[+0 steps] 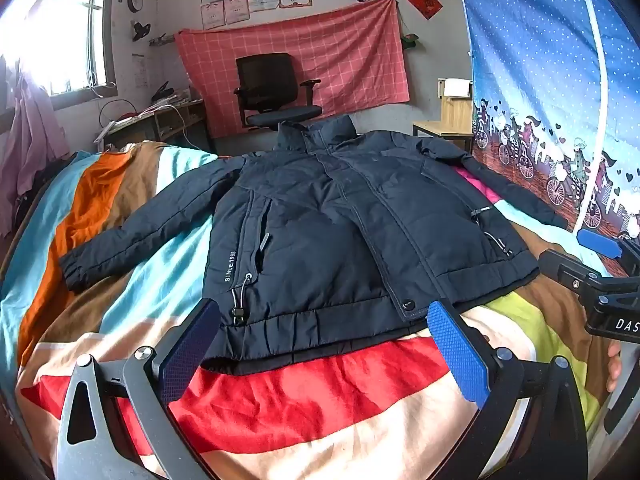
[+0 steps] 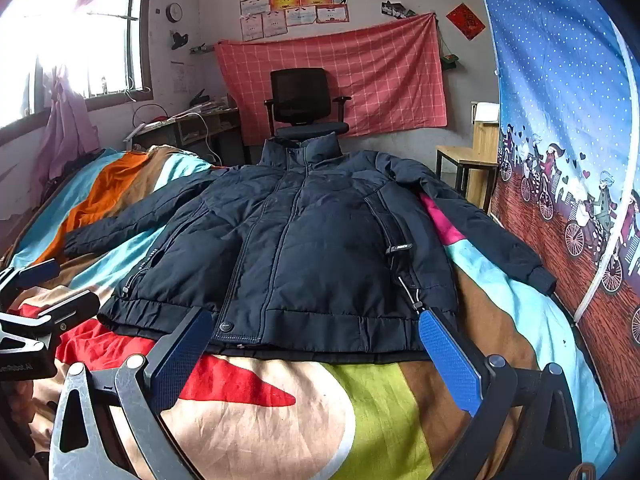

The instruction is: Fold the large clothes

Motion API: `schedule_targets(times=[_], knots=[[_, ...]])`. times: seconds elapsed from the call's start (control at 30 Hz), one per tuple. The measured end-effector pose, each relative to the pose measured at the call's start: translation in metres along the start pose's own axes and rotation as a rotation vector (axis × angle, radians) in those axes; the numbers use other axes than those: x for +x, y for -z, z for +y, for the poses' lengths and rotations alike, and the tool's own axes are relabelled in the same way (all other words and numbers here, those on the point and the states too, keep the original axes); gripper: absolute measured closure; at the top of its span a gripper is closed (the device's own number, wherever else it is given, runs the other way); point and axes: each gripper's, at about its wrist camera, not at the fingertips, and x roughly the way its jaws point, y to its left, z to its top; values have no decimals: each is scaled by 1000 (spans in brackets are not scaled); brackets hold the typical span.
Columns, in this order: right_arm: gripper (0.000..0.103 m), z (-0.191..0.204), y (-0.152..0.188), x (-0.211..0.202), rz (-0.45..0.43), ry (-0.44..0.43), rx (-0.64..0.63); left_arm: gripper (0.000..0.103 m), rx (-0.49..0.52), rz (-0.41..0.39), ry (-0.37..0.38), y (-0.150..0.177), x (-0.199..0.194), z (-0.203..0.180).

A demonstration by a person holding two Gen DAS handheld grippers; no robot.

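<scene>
A dark navy padded jacket [image 1: 340, 232] lies flat, front up and zipped, on a bed with a multicoloured striped cover [image 1: 320, 400]; both sleeves are spread out to the sides, collar at the far end. It also shows in the right wrist view [image 2: 320, 248]. My left gripper [image 1: 324, 352] is open and empty, just short of the jacket's hem near its left half. My right gripper [image 2: 316, 360] is open and empty, just short of the hem near its right half. The right gripper also shows at the right edge of the left wrist view [image 1: 600, 272].
A blue patterned bed-tent wall [image 2: 560, 160] runs along the right side, close to the right sleeve [image 2: 500, 240]. A black office chair [image 2: 304, 100], a desk [image 2: 188, 124] and a wooden stand [image 2: 468, 160] sit beyond the bed. A window [image 2: 60, 40] is on the left.
</scene>
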Motion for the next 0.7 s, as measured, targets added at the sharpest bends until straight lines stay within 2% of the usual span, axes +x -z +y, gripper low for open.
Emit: schedule_targets(times=[0.7], knots=[[0, -1, 0, -1, -6, 3, 1, 1, -6, -2, 2, 0, 0, 0]])
